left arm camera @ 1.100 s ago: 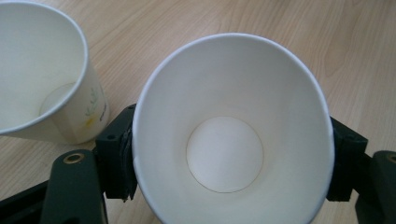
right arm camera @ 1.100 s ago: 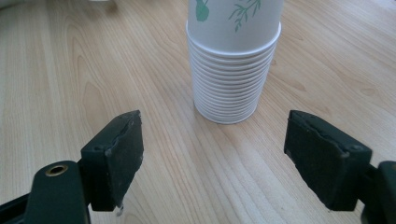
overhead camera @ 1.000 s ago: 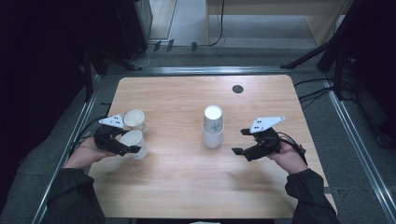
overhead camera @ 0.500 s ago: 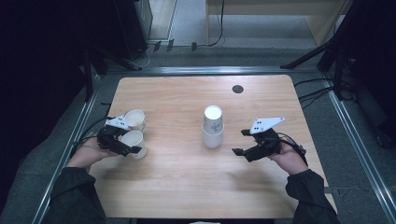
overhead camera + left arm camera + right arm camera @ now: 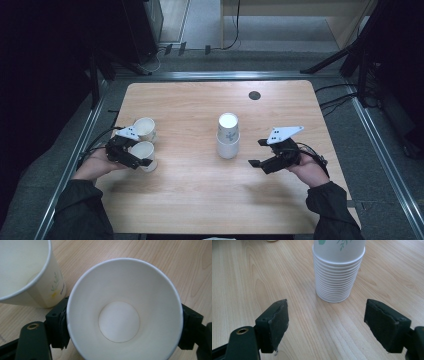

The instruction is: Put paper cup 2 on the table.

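- The left gripper (image 5: pixel 131 152) straddles an upright paper cup (image 5: pixel 125 312) near the table's (image 5: pixel 200 210) left edge; its jaws have just been opening, and whether the pads still press is hard to tell.
- A second cup (image 5: pixel 144 128) stands just beside it.
- The right gripper (image 5: pixel 261 152) gapes empty, facing the cup stack (image 5: pixel 228 136) across bare wood.

Two cups (image 5: pixel 144 141) side by side at table (image 5: pixel 190 200) left; cup stack (image 5: pixel 228 136) centre.
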The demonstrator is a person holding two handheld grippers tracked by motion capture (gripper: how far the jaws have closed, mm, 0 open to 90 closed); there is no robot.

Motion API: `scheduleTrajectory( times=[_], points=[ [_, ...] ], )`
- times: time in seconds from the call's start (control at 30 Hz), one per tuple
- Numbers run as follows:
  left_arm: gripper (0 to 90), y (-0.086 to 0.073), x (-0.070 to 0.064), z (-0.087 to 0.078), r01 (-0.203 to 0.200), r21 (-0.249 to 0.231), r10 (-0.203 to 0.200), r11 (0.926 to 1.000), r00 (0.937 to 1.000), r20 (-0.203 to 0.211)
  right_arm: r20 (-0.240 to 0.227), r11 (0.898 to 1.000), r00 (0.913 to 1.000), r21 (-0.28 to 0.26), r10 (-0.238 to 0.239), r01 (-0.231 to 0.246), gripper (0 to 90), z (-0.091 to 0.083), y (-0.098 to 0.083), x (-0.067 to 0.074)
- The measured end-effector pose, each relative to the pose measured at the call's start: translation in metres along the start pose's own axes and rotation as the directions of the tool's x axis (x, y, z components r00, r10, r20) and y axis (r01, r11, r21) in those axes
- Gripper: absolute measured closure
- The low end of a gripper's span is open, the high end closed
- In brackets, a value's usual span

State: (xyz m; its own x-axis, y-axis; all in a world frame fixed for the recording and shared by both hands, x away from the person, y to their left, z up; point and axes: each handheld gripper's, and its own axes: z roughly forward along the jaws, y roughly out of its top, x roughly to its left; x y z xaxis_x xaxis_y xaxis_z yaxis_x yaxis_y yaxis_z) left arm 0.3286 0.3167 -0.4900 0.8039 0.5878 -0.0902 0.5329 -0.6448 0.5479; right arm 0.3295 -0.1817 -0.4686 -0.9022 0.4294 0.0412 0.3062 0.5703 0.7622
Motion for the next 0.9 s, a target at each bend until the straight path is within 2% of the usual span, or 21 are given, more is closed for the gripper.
scheduleTrajectory(
  times=[0.1, 0.17, 0.43, 0.67, 0.77, 0.9],
  points=[
    [16.1, 0.0, 0.002, 0.0, 0.031, 0.008, -0.032, 0.9995, 0.999, 0.03, -0.001, 1.0, 1.0, -0.001, 0.001, -0.001, 20.1, 0.0, 0.0, 0.0],
    [12.5, 0.001, 0.002, -0.001, 0.043, 0.006, -0.043, 0.999, 0.9985, 0.034, -0.001, 1.0, 1.0, -0.002, 0.0, 0.0, 20.1, -0.001, 0.0, 0.0],
    [10.8, 0.001, 0.0, -0.008, 0.049, -0.017, -0.048, 0.9987, 0.9977, 0.048, 0.002, 1.0, 1.0, -0.003, 0.002, -0.002, 20.1, -0.002, 0.0, 0.0],
    [10.2, 0.002, -0.002, -0.018, 0.056, -0.046, -0.054, 0.9974, 0.9977, 0.039, 0.004, 1.0, 1.0, -0.006, 0.002, -0.002, 20.1, -0.003, 0.0, -0.001],
    [9.2, 0.003, -0.003, -0.024, 0.051, -0.068, -0.049, 0.9964, 0.9984, 0.027, 0.004, 1.0, 1.0, -0.007, 0.0, 0.0, 20.1, -0.003, 0.0, -0.001],
    [8.8, 0.006, -0.004, -0.033, 0.063, -0.098, -0.061, 0.9932, 0.9979, 0.019, 0.01, 1.0, 0.9999, 0.0, -0.002, 0.002, 20.1, -0.002, -0.001, -0.001]
  ],
)
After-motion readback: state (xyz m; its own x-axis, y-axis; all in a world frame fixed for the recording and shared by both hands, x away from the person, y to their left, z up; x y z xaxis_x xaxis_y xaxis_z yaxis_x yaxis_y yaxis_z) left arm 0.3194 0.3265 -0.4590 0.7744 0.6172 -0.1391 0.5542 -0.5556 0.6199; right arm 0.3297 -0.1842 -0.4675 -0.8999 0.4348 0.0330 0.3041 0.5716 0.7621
